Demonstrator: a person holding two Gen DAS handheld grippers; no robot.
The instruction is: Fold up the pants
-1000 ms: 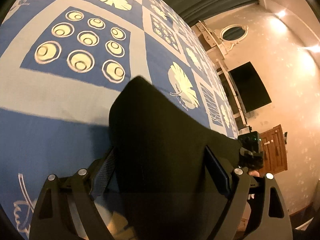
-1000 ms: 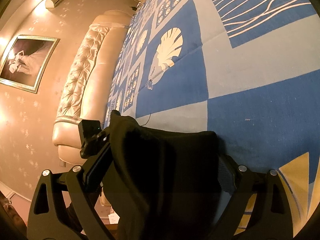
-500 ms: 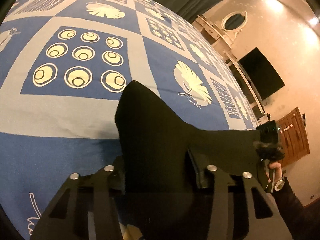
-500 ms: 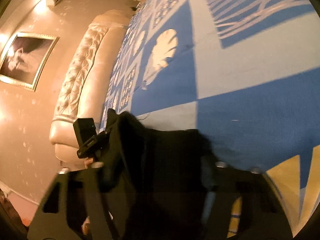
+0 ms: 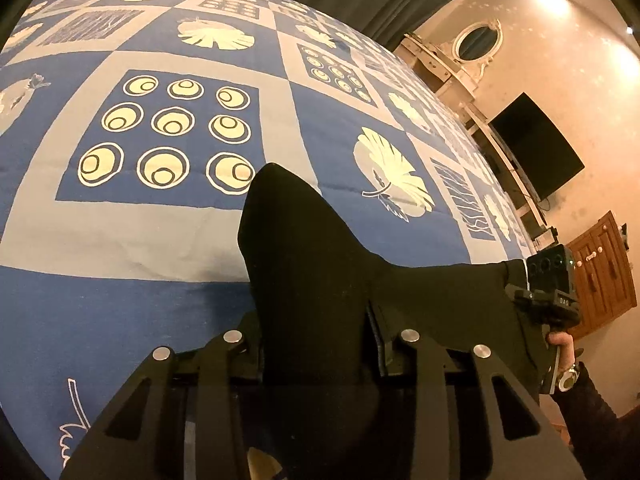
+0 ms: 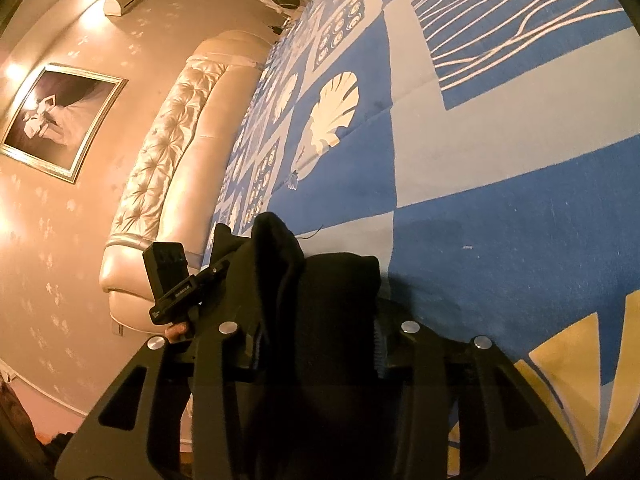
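A blue-and-grey patterned bedspread (image 5: 168, 236) fills most of both views, its squares printed with cream rings, leaves and shells, and it lies flat and wide open to the far side and to the left in the left wrist view. Along its far left edge in the right wrist view runs a tufted cream headboard (image 6: 172, 168), with a framed picture (image 6: 60, 120) on the wall beyond; in the left wrist view the bed's right edge gives way to a wall with a dark television (image 5: 536, 152), an oval mirror (image 5: 478, 38) and a wooden cabinet (image 5: 600, 276). The black pants (image 5: 320, 280) are held up just above the near part of the bedspread, bunched and matte, with few details readable in the dark cloth. A band of fabric stretches sideways between the two grippers — its long axis runs left to right across the near edge — while one peaked fold rises and points toward the far side of the bed. The left gripper (image 5: 316, 344) has its fingers pressed together on the pants, cloth filling the gap between them. The right gripper (image 6: 316, 344) likewise pinches the pants, a thick fold spilling over its left finger (image 6: 224, 344). Each view shows the other gripper at the end of the stretched band, gripped by a hand (image 5: 564, 344).
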